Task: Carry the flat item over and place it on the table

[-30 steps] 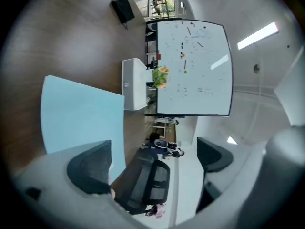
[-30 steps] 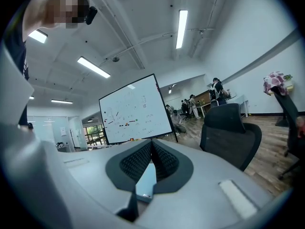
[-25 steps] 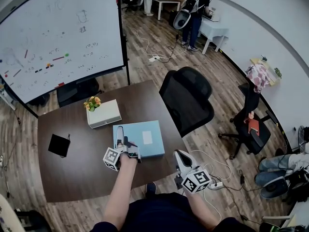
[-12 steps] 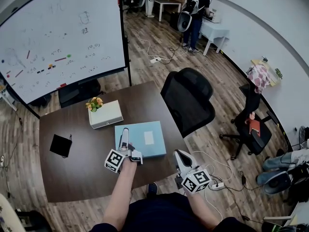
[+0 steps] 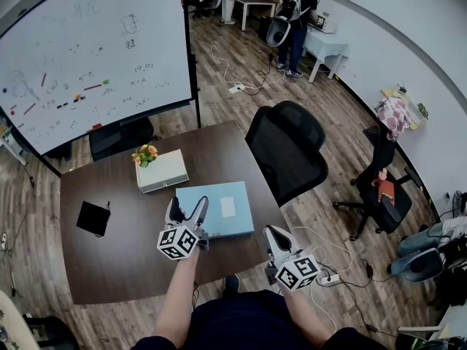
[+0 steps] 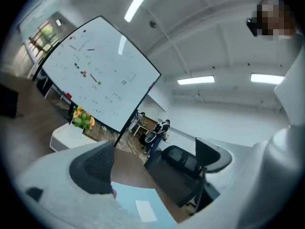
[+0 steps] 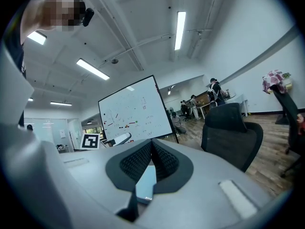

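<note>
The flat item is a light blue, thin box (image 5: 233, 221) with a white label, lying flat near the right front of the dark brown table (image 5: 117, 261). My left gripper (image 5: 187, 204) hovers over the box's near left edge, jaws spread open and empty. In the left gripper view (image 6: 152, 147) the box (image 6: 143, 206) shows below and between the two wide-apart pads. My right gripper (image 5: 271, 233) hangs off the table's right front corner, shut on nothing. In the right gripper view (image 7: 151, 144) the pads meet, and a sliver of the box (image 7: 145, 182) shows beneath them.
A white box with flowers (image 5: 160, 170) stands behind the blue box. A black square pad (image 5: 93, 217) lies at the table's left. A black office chair (image 5: 288, 152) sits at the right edge, a whiteboard (image 5: 87, 57) behind. A power strip (image 5: 326, 279) lies on the floor.
My left gripper's jaws, close together over the blue box a second ago, have spread open. The box lies in the same place. My right gripper has not moved.
</note>
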A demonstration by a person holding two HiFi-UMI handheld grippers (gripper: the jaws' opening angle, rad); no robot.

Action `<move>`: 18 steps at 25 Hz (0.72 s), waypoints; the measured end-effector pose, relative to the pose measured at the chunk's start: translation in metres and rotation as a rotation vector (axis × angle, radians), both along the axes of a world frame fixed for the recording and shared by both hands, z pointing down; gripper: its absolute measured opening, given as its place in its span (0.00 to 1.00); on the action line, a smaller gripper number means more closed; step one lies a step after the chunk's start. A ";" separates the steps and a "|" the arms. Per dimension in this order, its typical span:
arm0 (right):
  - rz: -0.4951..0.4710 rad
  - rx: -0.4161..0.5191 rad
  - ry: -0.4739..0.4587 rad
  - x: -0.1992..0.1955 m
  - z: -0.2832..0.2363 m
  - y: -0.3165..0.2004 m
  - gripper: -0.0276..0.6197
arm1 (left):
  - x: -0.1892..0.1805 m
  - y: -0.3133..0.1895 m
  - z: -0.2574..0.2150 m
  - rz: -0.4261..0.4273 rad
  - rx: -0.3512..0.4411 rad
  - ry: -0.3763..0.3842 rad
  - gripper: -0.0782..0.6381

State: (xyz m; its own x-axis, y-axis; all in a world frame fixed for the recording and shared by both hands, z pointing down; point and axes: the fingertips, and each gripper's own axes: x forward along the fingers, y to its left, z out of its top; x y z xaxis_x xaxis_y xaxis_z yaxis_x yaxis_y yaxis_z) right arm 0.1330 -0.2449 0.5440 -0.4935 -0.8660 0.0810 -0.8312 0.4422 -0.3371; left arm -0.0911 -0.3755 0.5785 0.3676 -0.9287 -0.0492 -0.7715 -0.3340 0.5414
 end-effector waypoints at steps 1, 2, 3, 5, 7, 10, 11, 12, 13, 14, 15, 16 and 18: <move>0.001 -0.001 0.000 0.000 0.001 -0.001 0.06 | 0.002 0.002 -0.002 0.008 0.021 -0.073 0.85; 0.001 -0.001 -0.001 -0.001 0.001 -0.002 0.06 | 0.005 0.003 -0.004 0.016 0.042 -0.138 0.84; 0.000 0.001 -0.003 -0.003 0.000 -0.004 0.06 | 0.007 0.005 -0.007 0.025 0.063 -0.198 0.84; -0.004 0.007 0.005 -0.006 -0.001 -0.007 0.06 | 0.014 0.007 -0.013 0.042 0.104 -0.301 0.83; -0.008 0.013 0.022 -0.010 -0.001 -0.009 0.06 | 0.020 0.010 -0.020 0.053 0.143 -0.392 0.82; -0.011 0.024 0.047 -0.014 -0.001 -0.012 0.06 | 0.025 0.012 -0.027 0.066 0.178 -0.469 0.82; -0.010 0.028 0.055 -0.015 -0.001 -0.014 0.06 | 0.025 0.011 -0.028 0.070 0.182 -0.472 0.82; -0.010 0.032 0.062 -0.016 -0.002 -0.016 0.06 | 0.024 0.011 -0.029 0.071 0.181 -0.468 0.82; -0.009 0.034 0.067 -0.016 -0.002 -0.018 0.06 | 0.023 0.011 -0.030 0.072 0.177 -0.461 0.82; -0.006 0.036 0.071 -0.015 -0.002 -0.020 0.06 | 0.021 0.011 -0.029 0.071 0.171 -0.455 0.82; -0.003 0.038 0.078 -0.014 -0.003 -0.022 0.06 | 0.020 0.011 -0.028 0.070 0.167 -0.451 0.82; 0.001 0.042 0.085 -0.013 -0.003 -0.024 0.06 | 0.019 0.011 -0.027 0.071 0.163 -0.448 0.82; 0.003 0.050 0.099 -0.011 -0.003 -0.029 0.06 | 0.019 0.010 -0.026 0.070 0.157 -0.435 0.82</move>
State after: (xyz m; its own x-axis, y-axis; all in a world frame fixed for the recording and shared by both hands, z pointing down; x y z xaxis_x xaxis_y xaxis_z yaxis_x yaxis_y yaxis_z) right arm 0.1218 -0.2736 0.5405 -0.4827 -0.8716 0.0855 -0.8606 0.4540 -0.2307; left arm -0.0717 -0.3653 0.5524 0.4471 -0.8944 -0.0147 -0.8882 -0.4458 0.1108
